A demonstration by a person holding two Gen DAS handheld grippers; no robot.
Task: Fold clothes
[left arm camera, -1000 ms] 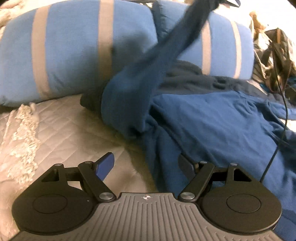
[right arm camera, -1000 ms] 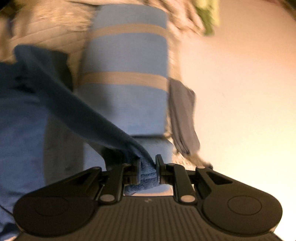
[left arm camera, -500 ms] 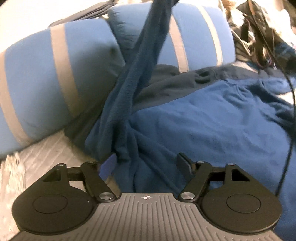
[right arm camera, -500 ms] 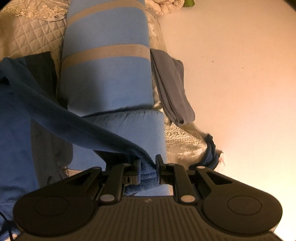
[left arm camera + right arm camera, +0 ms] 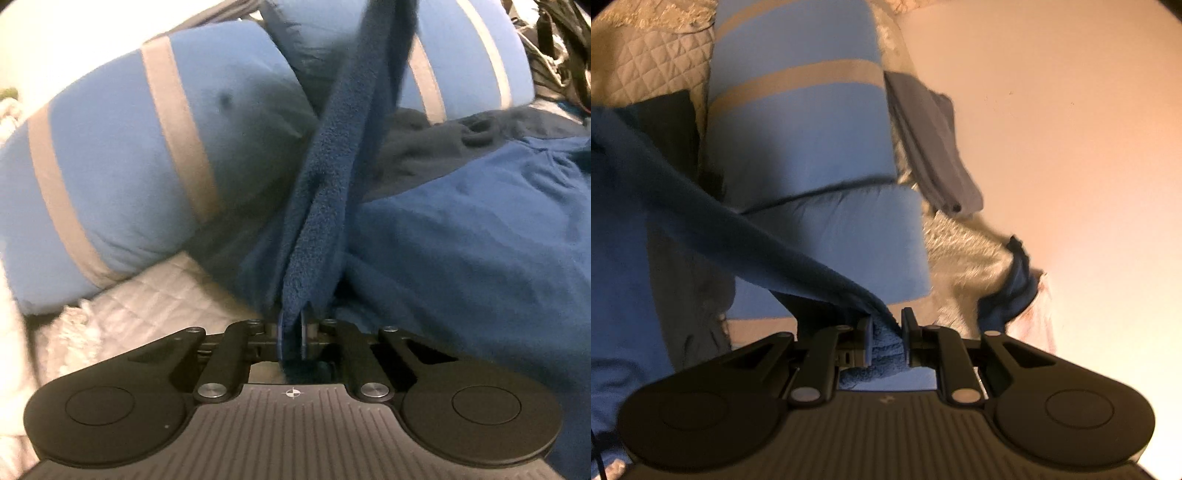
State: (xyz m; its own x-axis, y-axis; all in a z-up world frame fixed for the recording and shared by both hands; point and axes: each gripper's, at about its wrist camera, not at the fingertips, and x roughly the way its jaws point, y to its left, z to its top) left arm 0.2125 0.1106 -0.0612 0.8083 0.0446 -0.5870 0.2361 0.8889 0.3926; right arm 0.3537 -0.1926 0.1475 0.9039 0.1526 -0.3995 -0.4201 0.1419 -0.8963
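Left gripper [image 5: 291, 338] jaws just closed on the blue fleece sleeve [image 5: 332, 155]; right gripper [image 5: 885, 341] clamps its far end. Sleeve runs taut toward frame top, across the pillows [image 5: 122, 155]. Garment body [image 5: 461, 240] lies right, on the bed.

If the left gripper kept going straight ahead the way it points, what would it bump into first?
Probably the blue fleece garment the left gripper already pinches; it stretches up ahead. Behind it lies the striped blue pillow, though depth is unclear.
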